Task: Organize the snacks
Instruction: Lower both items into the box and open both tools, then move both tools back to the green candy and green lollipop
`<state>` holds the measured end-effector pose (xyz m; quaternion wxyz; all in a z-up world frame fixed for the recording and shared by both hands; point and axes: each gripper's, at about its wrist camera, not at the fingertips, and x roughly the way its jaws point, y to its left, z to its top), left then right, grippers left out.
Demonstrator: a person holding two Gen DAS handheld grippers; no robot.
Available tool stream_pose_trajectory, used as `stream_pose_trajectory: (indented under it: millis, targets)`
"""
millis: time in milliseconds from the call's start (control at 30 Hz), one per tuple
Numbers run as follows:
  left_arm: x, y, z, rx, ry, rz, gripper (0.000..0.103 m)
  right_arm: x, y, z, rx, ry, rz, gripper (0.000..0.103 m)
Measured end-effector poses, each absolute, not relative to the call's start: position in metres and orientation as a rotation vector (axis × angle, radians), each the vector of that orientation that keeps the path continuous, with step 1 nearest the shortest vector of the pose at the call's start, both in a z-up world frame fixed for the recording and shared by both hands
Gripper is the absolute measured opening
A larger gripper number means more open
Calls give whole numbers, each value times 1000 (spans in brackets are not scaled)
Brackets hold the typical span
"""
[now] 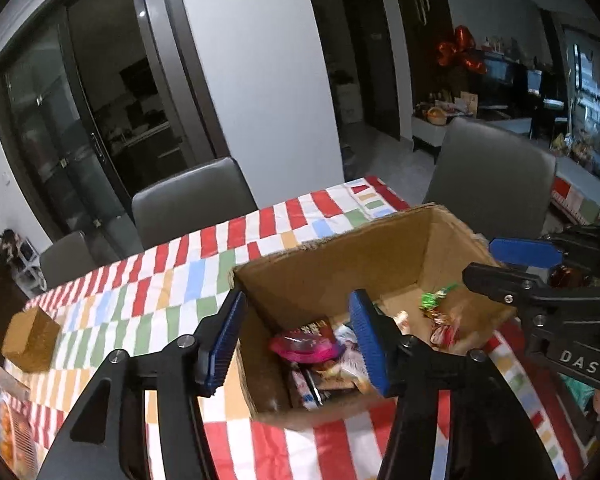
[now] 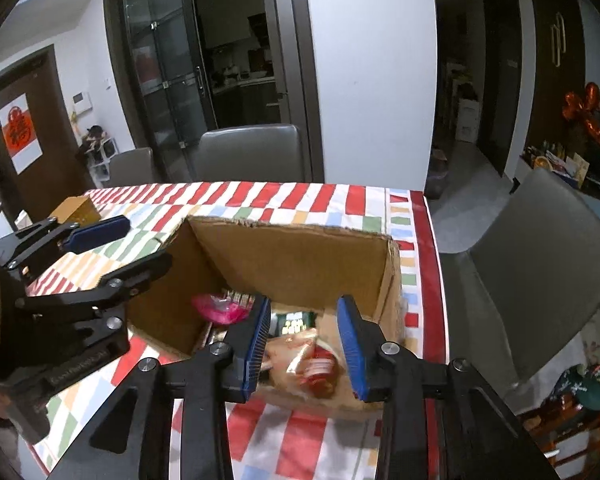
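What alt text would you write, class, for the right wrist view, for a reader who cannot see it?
The open right gripper hovers over a cardboard box of snack packets on a table with a checked tablecloth, a pink packet among them. The left gripper reaches in from the left.

Brown cardboard box [image 1: 340, 248] on a red, white, green and blue checked tablecloth [image 1: 172, 280].
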<state>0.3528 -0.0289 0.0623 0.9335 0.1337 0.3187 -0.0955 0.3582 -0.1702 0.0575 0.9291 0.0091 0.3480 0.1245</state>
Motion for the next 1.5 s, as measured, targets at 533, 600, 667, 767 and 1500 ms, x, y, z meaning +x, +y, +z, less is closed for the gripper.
stream_pose_trajectory:
  millis: [533,600,667,767,1500]
  targets:
    - [203,-27,59,229,588,-240,64,229,-168,58,-41,614,319,40]
    - [192,-28,53,231,597,-247,64,216,-167,54,-57,610,321,40]
    - [181,-31,46,238,609,-260,64,205,-166,48,-67,614,324,40]
    - [165,-37,36,257,617,-277,64,190,-168,39,-76,621,325,40]
    - [157,-73,-75,250,880,-444,52,167,-187,-63,-70,852,302,40]
